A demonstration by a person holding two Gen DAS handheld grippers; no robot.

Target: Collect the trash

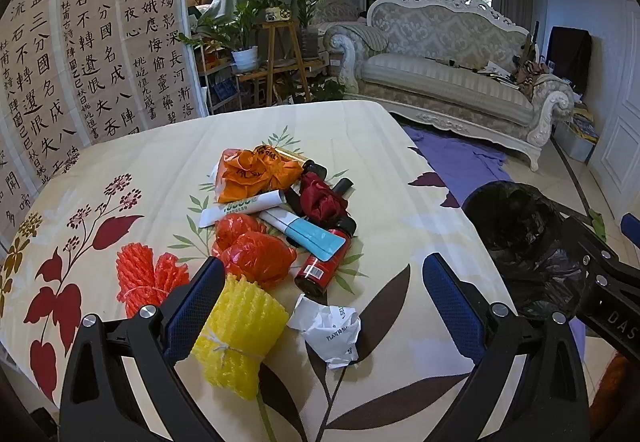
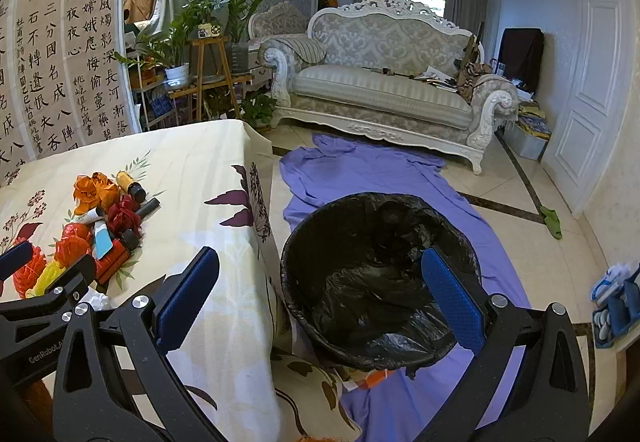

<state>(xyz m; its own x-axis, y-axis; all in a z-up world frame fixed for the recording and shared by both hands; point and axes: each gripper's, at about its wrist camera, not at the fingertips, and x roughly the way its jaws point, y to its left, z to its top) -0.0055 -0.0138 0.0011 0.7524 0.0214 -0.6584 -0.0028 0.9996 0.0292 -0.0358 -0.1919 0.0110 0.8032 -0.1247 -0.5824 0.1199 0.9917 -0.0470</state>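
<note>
A heap of trash lies on the floral tablecloth point(image 1: 400, 178): orange plastic bag point(image 1: 256, 172), red crumpled bag point(image 1: 256, 254), white tube point(image 1: 240, 208), blue-ended tube point(image 1: 308, 234), red bottle point(image 1: 324, 262), dark red wrapper point(image 1: 322, 200), orange foam net point(image 1: 146, 278), yellow foam net point(image 1: 240, 338) and crumpled white paper point(image 1: 332, 330). My left gripper point(image 1: 324, 278) is open above the paper, its left finger point(image 1: 196, 298) against the yellow net. My right gripper point(image 2: 320, 272) hangs open over the black-lined bin point(image 2: 380, 274) beside the table, nothing between its fingers.
The bin stands on a purple cloth point(image 2: 360, 170) spread on the tiled floor. A white sofa point(image 2: 384, 82) stands behind, plants on a wooden stand point(image 2: 208, 54) at left, calligraphy panels point(image 1: 100, 54) on the wall. A green slipper point(image 2: 551, 221) lies near the door.
</note>
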